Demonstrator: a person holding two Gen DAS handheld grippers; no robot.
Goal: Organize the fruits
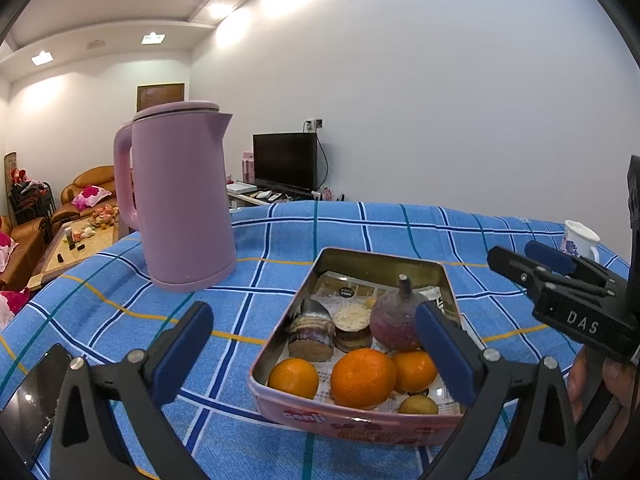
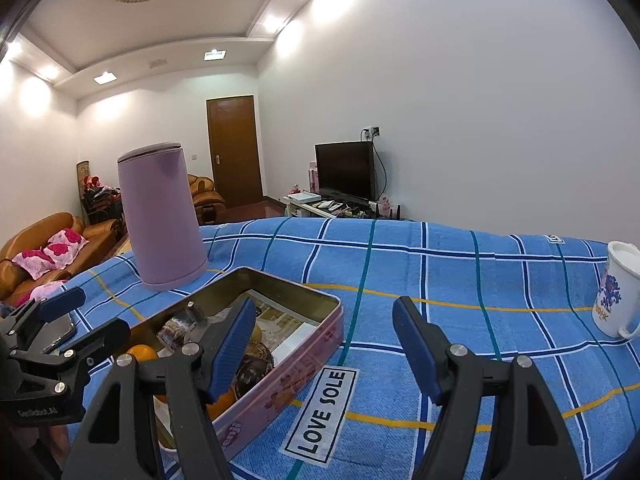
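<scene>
**Both claws empty over a crowded tin**

The left claw (image 1: 316, 354) sits nearest the lens, its blue pads spread as wide as they go, with nothing between them; they frame the near end of the tin (image 1: 280, 346) from above and in front. The right claw (image 2: 326, 354) also stands apart and empty, off the tin's right side over the checked cloth (image 2: 440, 264), its left pad hanging just over the tin's rim.

The fruit is all in the tin: three oranges (image 1: 362, 378) in a row at the near end, a small yellow-green fruit (image 1: 418, 405) at the near right corner, a purple-red round fruit (image 1: 396, 322) with a stalk behind them. Two brown round items sit beside it; what they are I cannot tell.

Risks, as I judge them:
- The oranges touch one another. Wide pads coming down on the middle one could shove its neighbours, or close on two at once.
- Round peel may slip from flat pads if they close off-centre.
- The tin looks light and lies on cloth; a pad catching the rim could drag or tip it.
- The kettle (image 1: 180, 200) stands just beyond the tin's far left corner, and the mug (image 2: 618, 292) is near the bench's right edge; a wide swing could knock either.
- The two claws are close together, so reaching at once may make them collide.
</scene>
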